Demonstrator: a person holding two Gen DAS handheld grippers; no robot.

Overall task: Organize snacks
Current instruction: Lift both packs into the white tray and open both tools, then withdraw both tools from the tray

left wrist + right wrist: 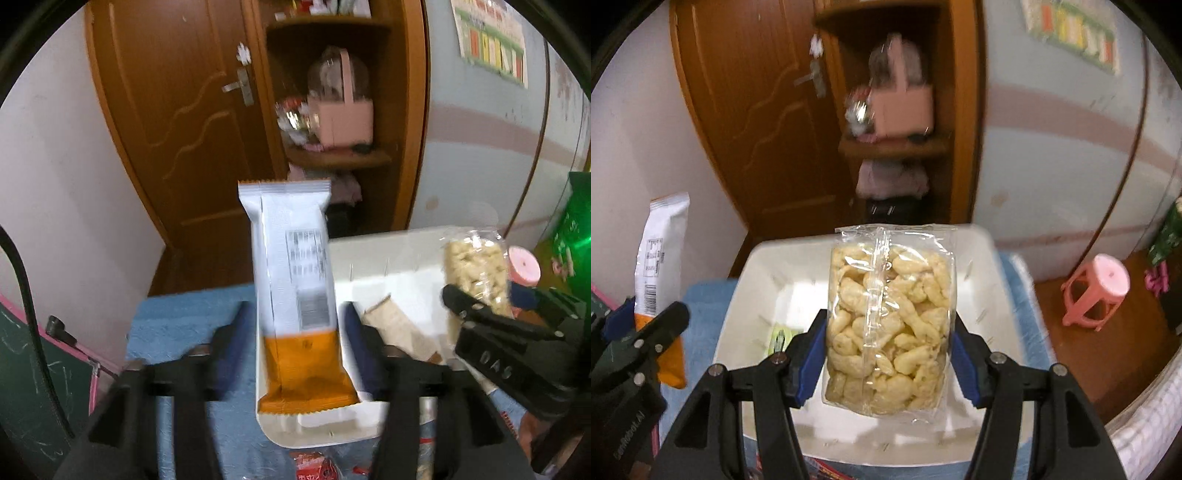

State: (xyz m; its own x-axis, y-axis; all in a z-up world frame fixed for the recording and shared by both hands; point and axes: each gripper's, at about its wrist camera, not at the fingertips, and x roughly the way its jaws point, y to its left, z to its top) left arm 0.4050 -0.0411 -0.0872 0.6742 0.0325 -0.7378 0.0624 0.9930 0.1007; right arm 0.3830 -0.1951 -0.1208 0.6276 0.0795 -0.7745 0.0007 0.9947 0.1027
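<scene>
The left gripper [295, 347] stands with its blue-padded jaws spread apart. A white and orange snack packet [295, 295] stands upright between them, its orange end down in the near corner of a white plastic bin [321, 428]. There is a visible gap between each pad and the packet, so the claw is released and not pressing on it. No earlier view is given to compare.

The right gripper [888, 350] is clenched on a clear bag of pale puffed snacks [890, 325]. Its blue pads press the bag's two sides, and the bag stands upright above the open white bin [757, 266]. In the left wrist view this same bag appears at about 3 o'clock from the orange packet, held by the other black claw.

Inside the bin, at about 9 o'clock from the puffed snack bag, lies a small yellow-green packet [779, 338]. In the left wrist view a tan packet [399, 328] also lies in the bin, at 3 o'clock from the orange one. The bin rests on a blue cloth [184, 321]. A red wrapper [314, 467] shows at 6 o'clock, just beyond the bin's near rim.

Behind, at 12 o'clock, is a brown wooden door [177, 110] and shelves holding a pink box [345, 118]. A pink stool [1097, 291] stands on the floor at 3 o'clock.
</scene>
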